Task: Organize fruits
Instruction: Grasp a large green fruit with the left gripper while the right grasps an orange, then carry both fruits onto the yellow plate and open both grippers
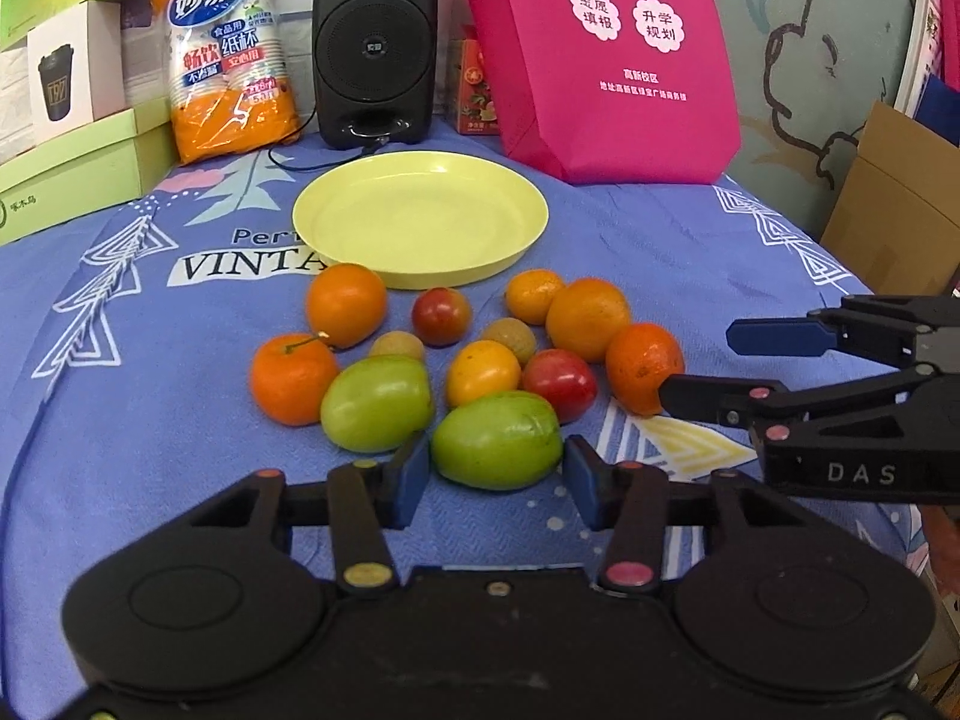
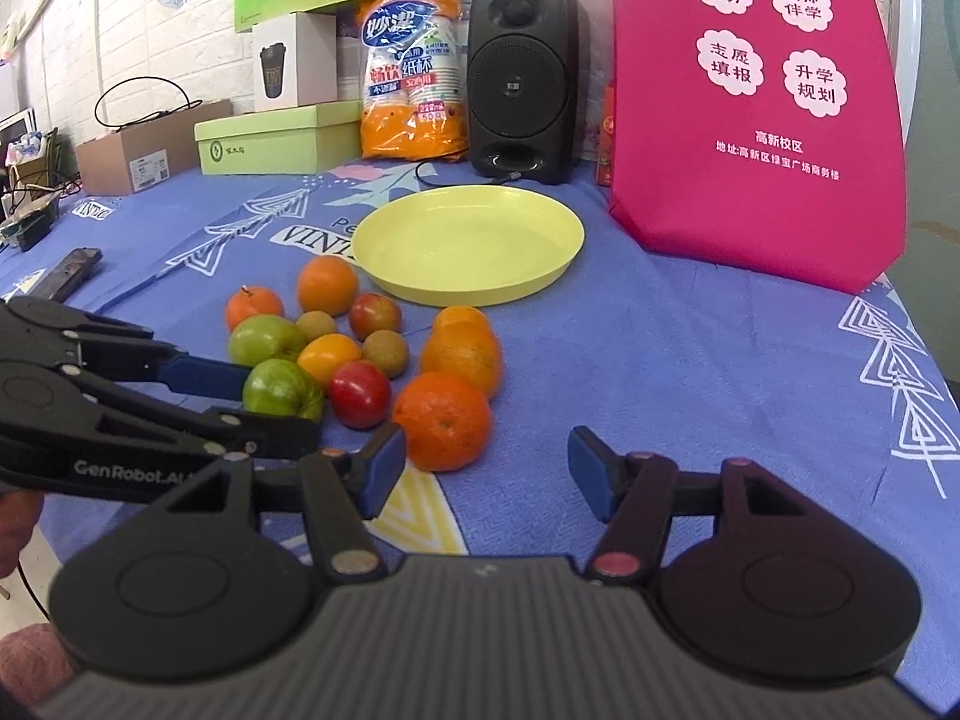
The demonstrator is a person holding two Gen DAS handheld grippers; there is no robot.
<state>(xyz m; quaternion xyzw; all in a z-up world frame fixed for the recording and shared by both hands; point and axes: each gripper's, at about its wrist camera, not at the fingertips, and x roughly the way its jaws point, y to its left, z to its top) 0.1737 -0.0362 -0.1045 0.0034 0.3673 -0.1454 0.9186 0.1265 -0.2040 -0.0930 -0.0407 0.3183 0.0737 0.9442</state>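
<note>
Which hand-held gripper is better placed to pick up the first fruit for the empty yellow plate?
Left. The left hand-held gripper is open with the nearest round green fruit between its fingertips. The right hand-held gripper is open too, but the round orange fruit sits off its left finger.

The pink bag (image 2: 762, 102), right of the yellow plate (image 2: 468, 240), has white flower badges w/ 精准提分, 双师伴学, 志愿填报, 升学规划, and under them 高新校区. Behind the plate to the left, the orange cup pack (image 2: 414, 66) reads 妙洁 and 纸杯. The blue cloth (image 1: 150, 312) left of the plate shows "VINTA", partly hidden. The right gripper (image 1: 699, 367) body says "DAS"; the left gripper (image 2: 262, 401) body says "GenRobot.AI".
</note>
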